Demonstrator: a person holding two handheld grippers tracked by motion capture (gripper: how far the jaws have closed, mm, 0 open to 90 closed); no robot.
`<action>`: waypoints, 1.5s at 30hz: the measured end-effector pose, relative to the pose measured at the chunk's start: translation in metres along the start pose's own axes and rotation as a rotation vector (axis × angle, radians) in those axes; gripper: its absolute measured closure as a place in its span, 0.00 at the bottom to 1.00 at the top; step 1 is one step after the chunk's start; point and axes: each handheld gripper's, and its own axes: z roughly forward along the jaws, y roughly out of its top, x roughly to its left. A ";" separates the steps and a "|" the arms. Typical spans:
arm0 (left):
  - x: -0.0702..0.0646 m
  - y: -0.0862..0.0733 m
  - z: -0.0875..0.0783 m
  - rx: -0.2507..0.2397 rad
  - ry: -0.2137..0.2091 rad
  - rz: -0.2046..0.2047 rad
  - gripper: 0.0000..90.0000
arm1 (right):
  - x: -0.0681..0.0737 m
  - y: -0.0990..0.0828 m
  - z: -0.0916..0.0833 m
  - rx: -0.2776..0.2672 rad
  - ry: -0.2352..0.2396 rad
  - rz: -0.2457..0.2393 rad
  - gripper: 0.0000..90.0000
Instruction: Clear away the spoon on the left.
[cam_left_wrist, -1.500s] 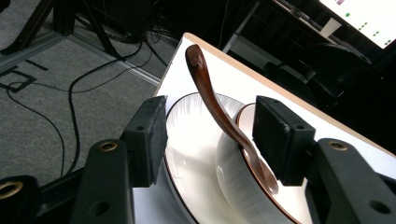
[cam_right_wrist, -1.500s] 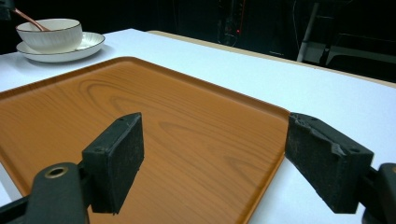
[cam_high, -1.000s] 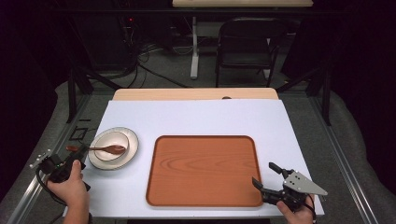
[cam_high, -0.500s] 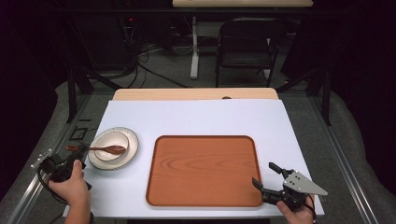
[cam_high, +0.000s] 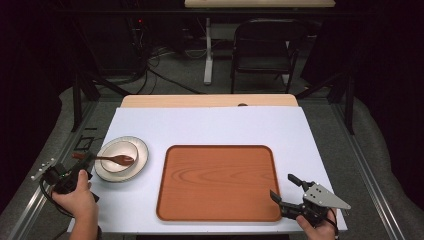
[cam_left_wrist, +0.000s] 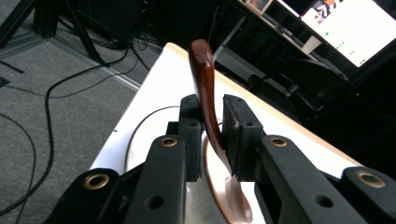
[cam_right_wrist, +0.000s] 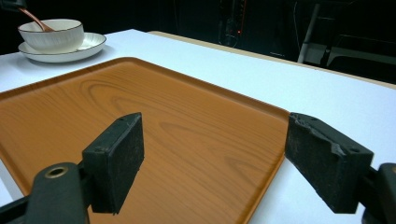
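A brown wooden spoon (cam_high: 116, 159) lies with its scoop in a white bowl (cam_high: 119, 152) that sits on a dark-rimmed plate (cam_high: 141, 156) at the table's left. My left gripper (cam_high: 82, 160) is at the plate's left edge, shut on the spoon handle (cam_left_wrist: 205, 88), which stands up between the jaws (cam_left_wrist: 211, 112). My right gripper (cam_high: 285, 189) is open at the front right corner of the orange wood-grain tray (cam_high: 220, 182), with nothing between its pads (cam_right_wrist: 215, 154). The tray (cam_right_wrist: 187, 121) is bare. The bowl (cam_right_wrist: 53, 32) and spoon (cam_right_wrist: 35, 19) show far off in the right gripper view.
White table cover (cam_high: 210, 125) runs behind the tray. A black chair (cam_high: 262, 47) and a table leg (cam_high: 208, 52) stand beyond the far edge. Metal rails (cam_high: 372, 165) flank the table.
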 end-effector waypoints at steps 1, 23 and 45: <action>-0.001 0.000 0.000 0.002 -0.005 0.000 0.88 | 0.000 0.000 0.000 0.000 0.000 0.000 0.21; -0.034 0.003 -0.006 0.000 -0.069 0.109 0.94 | 0.000 0.000 0.000 0.001 0.000 -0.001 0.21; -0.060 0.004 -0.025 -0.058 -0.053 0.328 0.94 | 0.000 0.000 0.000 0.002 0.002 -0.001 0.21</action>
